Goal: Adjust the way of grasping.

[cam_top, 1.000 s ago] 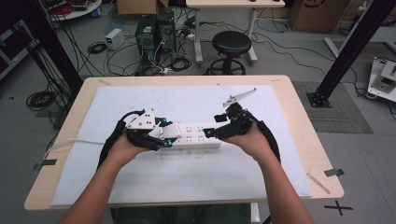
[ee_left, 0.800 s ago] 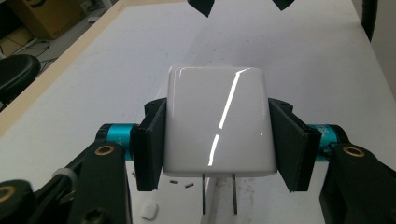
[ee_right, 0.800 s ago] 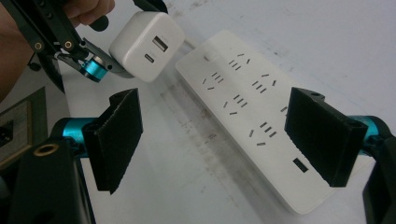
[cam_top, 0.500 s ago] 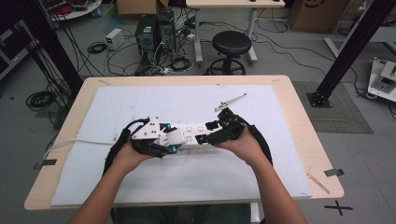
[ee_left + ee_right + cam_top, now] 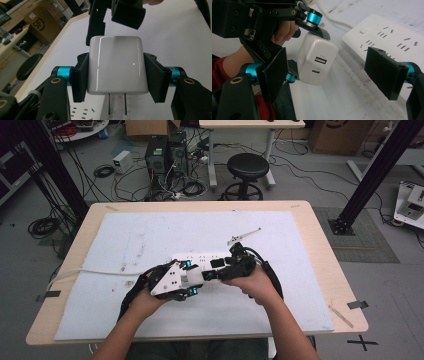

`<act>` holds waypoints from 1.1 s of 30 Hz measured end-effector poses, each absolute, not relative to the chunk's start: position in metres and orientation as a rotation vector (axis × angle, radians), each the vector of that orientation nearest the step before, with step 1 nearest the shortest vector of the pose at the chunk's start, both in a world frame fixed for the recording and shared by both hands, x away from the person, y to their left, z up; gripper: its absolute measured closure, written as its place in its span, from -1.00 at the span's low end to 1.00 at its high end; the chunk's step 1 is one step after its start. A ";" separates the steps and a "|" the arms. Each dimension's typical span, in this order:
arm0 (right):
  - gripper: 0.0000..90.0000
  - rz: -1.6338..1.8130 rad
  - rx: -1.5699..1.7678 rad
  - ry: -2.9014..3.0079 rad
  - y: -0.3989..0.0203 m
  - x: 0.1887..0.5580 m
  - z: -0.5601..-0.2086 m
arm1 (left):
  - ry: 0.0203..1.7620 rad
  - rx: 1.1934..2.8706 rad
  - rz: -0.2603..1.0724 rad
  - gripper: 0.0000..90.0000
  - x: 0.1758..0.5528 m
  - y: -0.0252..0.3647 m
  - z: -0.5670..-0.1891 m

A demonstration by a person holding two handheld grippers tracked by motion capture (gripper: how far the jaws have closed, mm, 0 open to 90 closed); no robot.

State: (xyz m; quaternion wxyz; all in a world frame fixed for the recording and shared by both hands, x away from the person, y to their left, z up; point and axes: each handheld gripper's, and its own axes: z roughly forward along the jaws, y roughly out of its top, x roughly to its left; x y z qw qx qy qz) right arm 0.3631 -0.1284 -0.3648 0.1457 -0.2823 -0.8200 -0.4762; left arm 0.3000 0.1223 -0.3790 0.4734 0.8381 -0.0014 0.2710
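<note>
Between the left gripper's [image 5: 115, 77] pads: a white charger [image 5: 115, 65], clamped on both flanks, two prongs pointing down over the power strip [image 5: 86, 111]. From the right gripper view, same charger [image 5: 317, 58] with its two ports facing the camera, tilted, just off the strip's [image 5: 387, 37] near end, not touching it. Right gripper [image 5: 332, 75] with jaws wide apart, nothing between the pads, charger and strip both seen through the gap. On the high view, both grippers close together near the table's [image 5: 320, 235] middle, left gripper [image 5: 200, 279] and right gripper [image 5: 216, 270] almost tip to tip, charger [image 5: 191, 277] at the strip's [image 5: 200, 256] front edge. Strip lying flat on the white mat [image 5: 150, 235], its cord [image 5: 90, 271] running off past the left edge. Small metal tool [image 5: 243, 236] beyond the right hand, well apart from the strip. No boxes or trays on the mat. Plenty of bare mat behind and left of the strip; less room in front, with the forearms crossing the near edge.
</note>
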 end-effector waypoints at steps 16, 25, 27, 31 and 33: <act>-0.09 -1.354 -0.740 -2.203 -0.117 0.360 -0.382 | -0.082 2.009 0.736 -0.06 0.286 0.111 -0.377; 0.29 -1.338 -0.728 -2.167 -0.114 0.359 -0.384 | -0.093 2.022 0.764 -0.06 0.286 0.110 -0.378; 0.30 -1.326 -0.746 -2.149 -0.114 0.359 -0.385 | -0.094 2.025 0.766 -0.06 0.286 0.110 -0.378; 0.34 -1.314 -0.756 -2.127 -0.115 0.361 -0.386 | -0.095 2.032 0.769 -0.06 0.286 0.110 -0.378; 0.36 -1.295 -0.779 -2.121 -0.114 0.361 -0.387 | -0.093 2.036 0.769 -0.06 0.287 0.109 -0.379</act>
